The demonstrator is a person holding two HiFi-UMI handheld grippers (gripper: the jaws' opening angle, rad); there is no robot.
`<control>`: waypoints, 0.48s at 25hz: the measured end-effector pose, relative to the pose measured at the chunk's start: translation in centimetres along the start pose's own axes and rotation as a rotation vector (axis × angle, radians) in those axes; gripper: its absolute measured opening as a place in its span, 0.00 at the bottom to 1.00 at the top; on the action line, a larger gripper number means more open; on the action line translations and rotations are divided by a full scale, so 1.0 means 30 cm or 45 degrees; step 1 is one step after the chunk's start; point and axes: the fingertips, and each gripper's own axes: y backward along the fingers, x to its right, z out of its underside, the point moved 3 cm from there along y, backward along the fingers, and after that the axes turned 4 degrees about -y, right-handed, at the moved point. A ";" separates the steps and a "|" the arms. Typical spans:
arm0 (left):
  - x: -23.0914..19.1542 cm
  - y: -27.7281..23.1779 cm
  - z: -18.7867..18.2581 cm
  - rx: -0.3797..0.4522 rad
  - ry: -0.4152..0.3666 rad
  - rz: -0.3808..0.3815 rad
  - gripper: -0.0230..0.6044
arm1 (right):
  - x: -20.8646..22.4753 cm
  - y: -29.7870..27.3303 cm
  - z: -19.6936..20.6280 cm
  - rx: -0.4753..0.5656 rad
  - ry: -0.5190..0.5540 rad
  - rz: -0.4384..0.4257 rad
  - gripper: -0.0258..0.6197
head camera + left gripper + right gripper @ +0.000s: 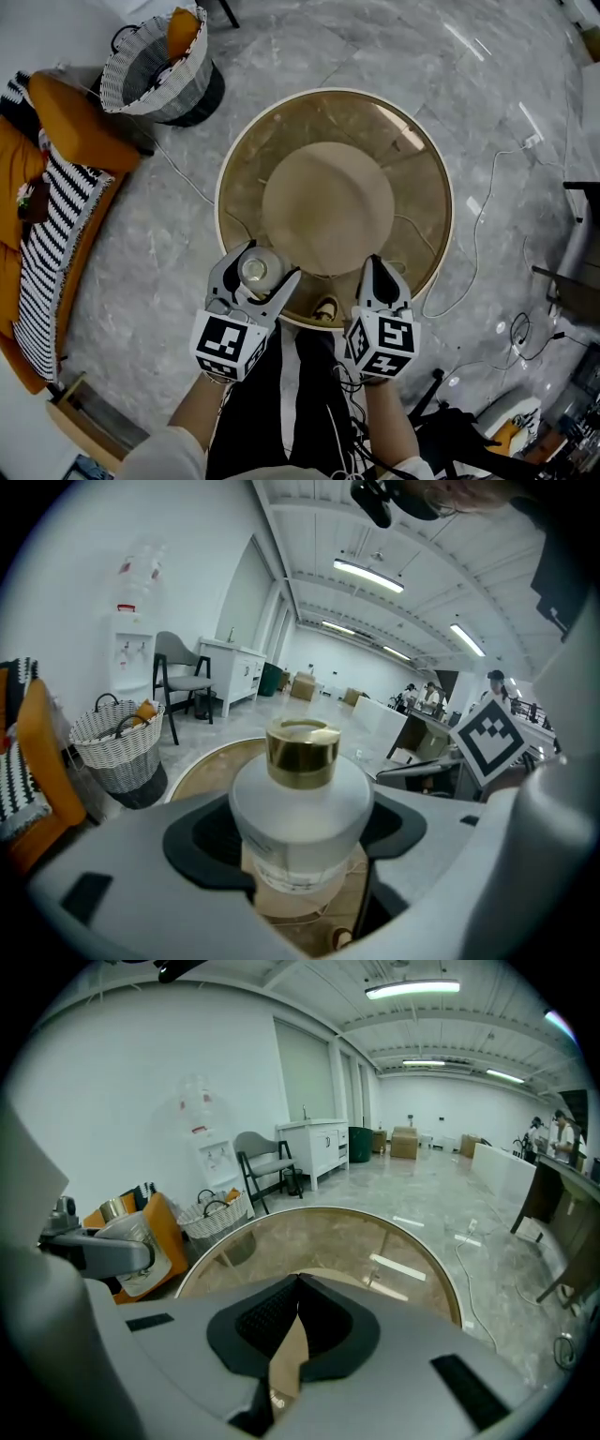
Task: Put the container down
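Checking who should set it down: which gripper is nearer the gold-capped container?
Left. The left gripper has its jaws shut on the container. The right gripper hangs off to the container's right, apart from it, jaws together and empty.

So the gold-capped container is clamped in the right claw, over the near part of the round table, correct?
Wrong claw. The gold-capped container is clamped in the left claw, over the near part of the round table; the left gripper view shows the jaws closed on its frosted body. The right claw is shut on nothing.
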 end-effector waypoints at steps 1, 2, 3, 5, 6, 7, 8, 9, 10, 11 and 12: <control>-0.007 -0.011 0.008 -0.008 0.000 -0.004 0.57 | 0.002 -0.009 0.008 -0.007 0.006 -0.002 0.08; -0.015 -0.021 0.014 -0.013 0.000 -0.005 0.57 | 0.002 -0.020 0.014 -0.012 0.011 -0.004 0.08; -0.023 -0.031 0.016 -0.015 -0.003 -0.003 0.57 | 0.002 -0.031 0.018 -0.016 0.015 -0.006 0.08; -0.040 -0.055 0.016 -0.013 -0.018 0.003 0.57 | 0.001 -0.057 0.020 -0.019 0.016 -0.011 0.08; -0.049 -0.069 0.014 -0.010 -0.028 0.006 0.57 | 0.001 -0.073 0.018 -0.019 0.014 -0.013 0.08; -0.059 -0.083 0.012 -0.006 -0.038 0.009 0.57 | -0.001 -0.090 0.016 -0.018 0.011 -0.014 0.08; -0.070 -0.099 0.009 -0.001 -0.048 0.012 0.57 | -0.003 -0.109 0.011 -0.016 0.009 -0.016 0.08; -0.082 -0.116 0.004 0.003 -0.058 0.014 0.57 | -0.006 -0.129 0.005 -0.014 0.006 -0.018 0.08; -0.094 -0.135 -0.001 0.008 -0.069 0.016 0.57 | -0.009 -0.149 -0.003 -0.011 0.003 -0.021 0.08; -0.106 -0.154 -0.008 0.012 -0.082 0.019 0.57 | -0.012 -0.170 -0.011 -0.010 -0.001 -0.024 0.08; -0.118 -0.174 -0.015 0.017 -0.097 0.022 0.57 | -0.014 -0.192 -0.018 -0.009 -0.007 -0.027 0.08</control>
